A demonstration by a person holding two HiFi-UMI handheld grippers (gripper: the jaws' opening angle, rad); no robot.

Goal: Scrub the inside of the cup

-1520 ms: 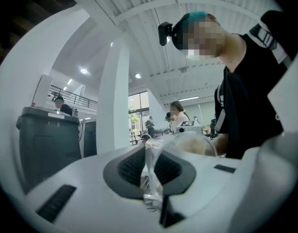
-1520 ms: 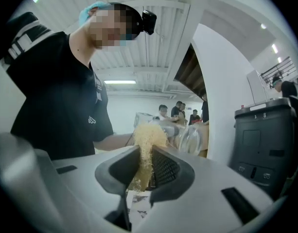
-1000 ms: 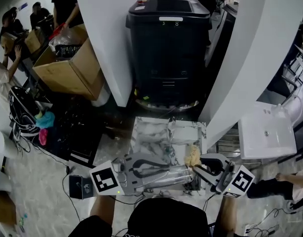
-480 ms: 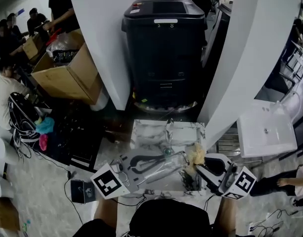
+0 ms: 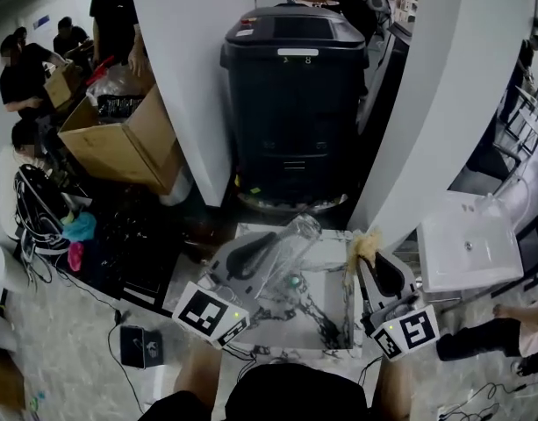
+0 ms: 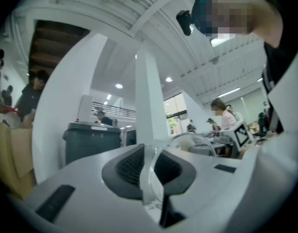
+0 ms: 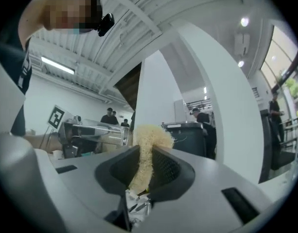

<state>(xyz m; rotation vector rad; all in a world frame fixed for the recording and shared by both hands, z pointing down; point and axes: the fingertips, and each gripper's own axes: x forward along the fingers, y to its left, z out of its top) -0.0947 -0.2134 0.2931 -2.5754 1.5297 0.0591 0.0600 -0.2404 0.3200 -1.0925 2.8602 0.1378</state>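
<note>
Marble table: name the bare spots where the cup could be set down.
Freest: the marble table's far strip, between the clear cup and the scrubber. The near left also looks bare. Crowded: the near right, where a dark wiry tangle lies.

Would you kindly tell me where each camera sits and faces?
Head view: on the head, steeply down at the table; forearms, left gripper, right gripper show.
Left gripper view: on that gripper, tilted toward the ceiling; its fingers pinch the cup.
Right gripper view: likewise upward; its fingers hold the scrubber.
All share the black bin.
</note>
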